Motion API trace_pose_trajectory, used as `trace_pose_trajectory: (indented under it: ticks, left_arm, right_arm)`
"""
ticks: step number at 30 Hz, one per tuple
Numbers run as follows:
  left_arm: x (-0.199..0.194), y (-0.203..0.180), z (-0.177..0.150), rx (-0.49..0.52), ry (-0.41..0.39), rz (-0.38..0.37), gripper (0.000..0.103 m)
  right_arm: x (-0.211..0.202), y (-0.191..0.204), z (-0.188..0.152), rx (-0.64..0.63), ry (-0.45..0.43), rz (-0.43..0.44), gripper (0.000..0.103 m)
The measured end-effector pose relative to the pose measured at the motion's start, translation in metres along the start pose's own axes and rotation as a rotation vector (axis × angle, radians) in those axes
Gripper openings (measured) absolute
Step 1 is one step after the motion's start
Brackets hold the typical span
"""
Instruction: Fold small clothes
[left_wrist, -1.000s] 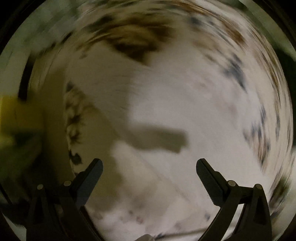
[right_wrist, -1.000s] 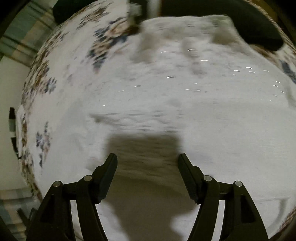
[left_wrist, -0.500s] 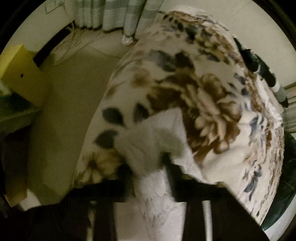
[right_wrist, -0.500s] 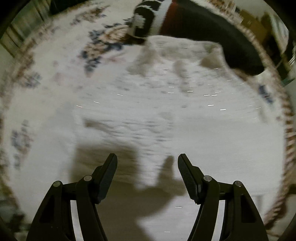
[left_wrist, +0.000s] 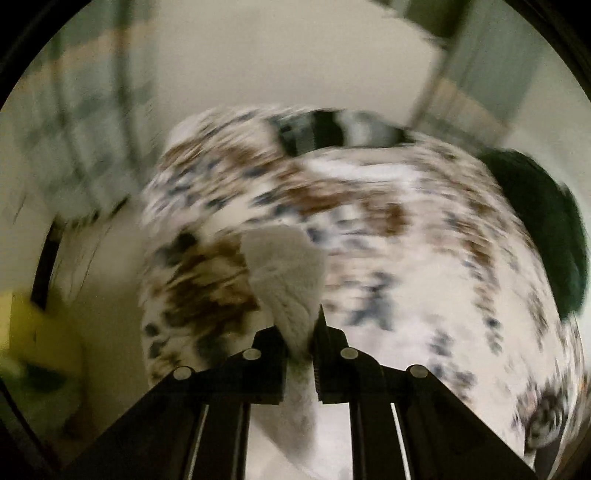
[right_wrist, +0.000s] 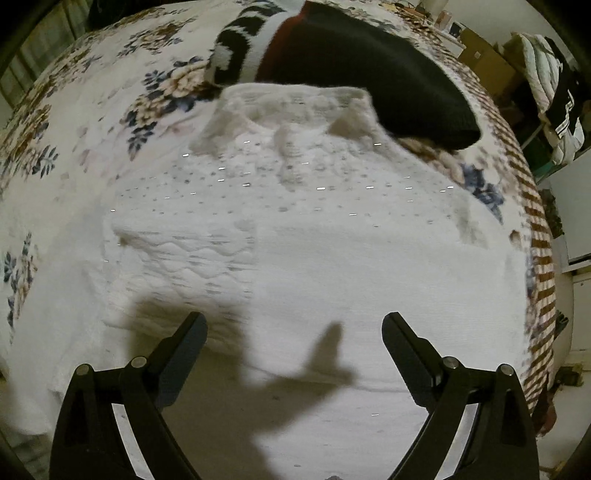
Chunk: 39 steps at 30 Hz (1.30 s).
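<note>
A white knit sweater (right_wrist: 295, 229) with small shiny studs lies spread on the floral bedspread (right_wrist: 74, 122), collar at the far side. My right gripper (right_wrist: 294, 332) is open and empty, hovering just above the sweater's near part. My left gripper (left_wrist: 298, 332) is shut on a fold of the white sweater (left_wrist: 284, 273), lifted above the bed; the view is motion-blurred.
A black, red and white patterned sweater (right_wrist: 351, 62) lies beyond the white one, touching its collar. A dark green garment (left_wrist: 543, 229) sits at the bed's right edge. Boxes and clutter (right_wrist: 498, 62) stand beyond the bed. A yellow box (left_wrist: 33, 328) is on the floor at left.
My left gripper closed on a fold of the white sweater and lifted it, swinging to face across the bed. My right gripper stayed open and drew back slightly over the sweater.
</note>
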<state>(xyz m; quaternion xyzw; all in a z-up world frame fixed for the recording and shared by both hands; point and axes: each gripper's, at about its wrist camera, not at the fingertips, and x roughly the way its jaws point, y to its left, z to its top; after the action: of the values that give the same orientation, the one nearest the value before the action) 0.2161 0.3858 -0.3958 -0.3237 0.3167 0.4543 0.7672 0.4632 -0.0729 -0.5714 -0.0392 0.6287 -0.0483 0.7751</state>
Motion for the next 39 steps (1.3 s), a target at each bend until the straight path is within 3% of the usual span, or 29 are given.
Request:
trace_pose_trajectory:
  ticks: [4, 11, 16, 23, 28, 33, 36, 39]
  left_arm:
    - [-0.043, -0.077, -0.014, 0.172, -0.023, -0.125, 0.009]
    - [-0.112, -0.211, -0.084, 0.434, -0.005, -0.359, 0.009]
    - [-0.146, -0.292, -0.150, 0.578, 0.066, -0.475, 0.009]
    - [-0.187, -0.396, -0.279, 0.807, 0.178, -0.614, 0.008]
    - [-0.206, -0.438, -0.380, 1.001, 0.253, -0.658, 0.008]
    - [-0.211, -0.439, -0.453, 1.143, 0.312, -0.649, 0.008]
    - [-0.202, -0.437, -0.478, 1.191, 0.369, -0.628, 0.009]
    - [-0.188, -0.435, -0.483, 1.173, 0.457, -0.605, 0.014]
  right_arm:
    - [-0.005, -0.034, -0.002, 0.026, 0.008, 0.025, 0.097]
    - [-0.011, -0.114, -0.013, 0.124, 0.010, 0.065, 0.097]
    - [0.001, -0.194, -0.027, 0.247, 0.040, 0.074, 0.097]
    - [0.024, -0.307, -0.054, 0.433, 0.078, 0.048, 0.097]
    - [0.036, -0.375, -0.076, 0.538, 0.099, 0.017, 0.097]
    - [0.043, -0.417, -0.091, 0.592, 0.115, 0.001, 0.097]
    - [0.043, -0.432, -0.095, 0.600, 0.116, 0.004, 0.097]
    - [0.040, -0.437, -0.097, 0.611, 0.113, 0.044, 0.097]
